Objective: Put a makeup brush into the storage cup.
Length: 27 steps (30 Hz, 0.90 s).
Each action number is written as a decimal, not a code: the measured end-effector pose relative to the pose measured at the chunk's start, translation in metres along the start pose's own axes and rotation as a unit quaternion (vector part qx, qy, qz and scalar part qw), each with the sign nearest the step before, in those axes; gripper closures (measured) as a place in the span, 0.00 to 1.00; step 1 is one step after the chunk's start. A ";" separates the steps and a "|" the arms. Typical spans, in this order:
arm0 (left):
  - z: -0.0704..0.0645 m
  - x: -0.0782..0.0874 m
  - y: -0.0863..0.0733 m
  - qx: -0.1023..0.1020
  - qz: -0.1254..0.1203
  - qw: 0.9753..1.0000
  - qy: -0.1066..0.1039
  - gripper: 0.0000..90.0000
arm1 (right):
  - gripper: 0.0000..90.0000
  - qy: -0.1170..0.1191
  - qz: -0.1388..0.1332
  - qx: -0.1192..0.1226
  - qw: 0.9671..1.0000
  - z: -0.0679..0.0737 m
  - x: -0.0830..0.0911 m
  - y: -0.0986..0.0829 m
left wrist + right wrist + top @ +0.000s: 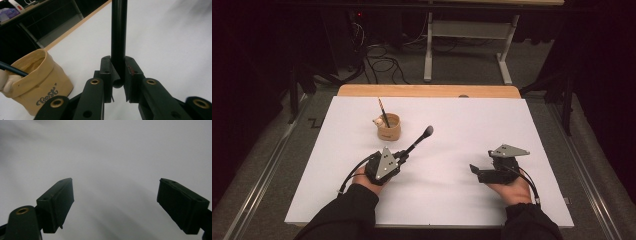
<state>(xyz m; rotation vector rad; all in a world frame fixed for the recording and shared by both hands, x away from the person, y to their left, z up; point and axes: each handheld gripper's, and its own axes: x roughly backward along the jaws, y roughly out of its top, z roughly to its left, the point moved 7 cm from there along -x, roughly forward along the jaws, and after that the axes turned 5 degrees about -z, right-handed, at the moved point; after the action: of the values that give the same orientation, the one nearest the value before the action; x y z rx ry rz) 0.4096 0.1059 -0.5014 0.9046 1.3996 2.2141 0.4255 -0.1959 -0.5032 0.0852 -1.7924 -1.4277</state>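
Black is the colour of the long brush (418, 141) that the left gripper (404, 156) pinches; in the high view the handle goes up and to the right from the jaws, and its dark rounded head hangs over the white sheet (452, 125), far ahead of the jaw tips. In the left gripper view the two jaws of the left gripper (118, 75) are pressed on the lower end of the brush handle (119, 37), which stands straight between them and touches both pads. The hand (371, 183) that holds this gripper rests low on the sheet, with a black sleeve behind it.

Ahead of the left gripper and a little to its left stands a tan ceramic cup (388, 127), shaped like a small bag. A thin striped stick (383, 111) leans in it, and a small pale thing (377, 120) sits at its rim; I cannot tell what it is. In the left gripper view the cup (42, 82) is just beside the left jaw, apart from it.

Well to the right of the brush, the right gripper (479, 170) lies low over the sheet and holds nothing. In the right gripper view its jaws (115, 205) are spread wide, with bare white sheet between them.
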 end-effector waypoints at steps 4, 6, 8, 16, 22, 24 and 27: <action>0.001 0.000 0.000 0.013 -0.002 1.000 -0.001 0.88 | 0.17 -0.006 -0.017 0.007 1.000 0.000 0.003 -0.001; 0.002 0.001 0.000 0.020 -0.003 1.000 -0.002 0.88 | 0.17 -0.005 -0.027 0.003 1.000 0.000 0.005 -0.001; 0.002 0.001 0.000 0.029 -0.005 1.000 -0.004 0.88 | 0.17 -0.004 -0.033 0.005 0.999 0.000 0.006 -0.001; 0.004 0.004 0.002 0.071 -0.022 0.997 -0.017 0.88 | 0.17 0.005 -0.043 0.004 0.999 0.002 0.007 -0.001; 0.002 0.005 0.006 0.105 -0.036 0.993 -0.038 0.88 | 0.17 0.005 -0.049 -0.002 0.999 0.002 0.008 0.000; 0.002 0.005 0.007 0.118 -0.041 0.991 -0.046 0.88 | 0.17 0.006 -0.052 -0.001 0.999 0.002 0.009 0.000; 0.002 0.006 0.010 0.139 -0.050 0.987 -0.056 0.88 | 0.17 0.007 -0.055 -0.002 0.998 0.003 0.010 0.001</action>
<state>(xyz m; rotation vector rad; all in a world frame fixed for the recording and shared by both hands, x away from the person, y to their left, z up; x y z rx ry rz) 0.4070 0.1062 -0.4899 1.0086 1.6883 1.8937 0.4180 -0.1984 -0.4971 0.1937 -1.7980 -1.5047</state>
